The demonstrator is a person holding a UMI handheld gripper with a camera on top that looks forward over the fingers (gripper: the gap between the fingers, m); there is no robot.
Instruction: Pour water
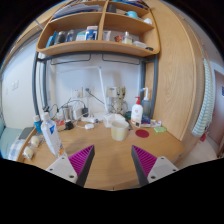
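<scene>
Tongs: the tongs (112, 165) stood spread, holding nothing, their magenta pads (82, 158) facing each other over bare wood.
Cup: a pale cup (119, 129) sat upright on the tabletop (110, 150), just ahead of the tongs and apart from them.
Open room: a bare strip of tabletop lay between the fingers and the cup.
Left edge: a white bottle with a blue cap (50, 134) stood near the tabletop's left edge.
Right side: a white pump bottle (137, 111) stood beyond the cup by the wooden side panel (178, 75).
Above: a cluttered wooden shelf (103, 40) hung well over the tabletop.
</scene>
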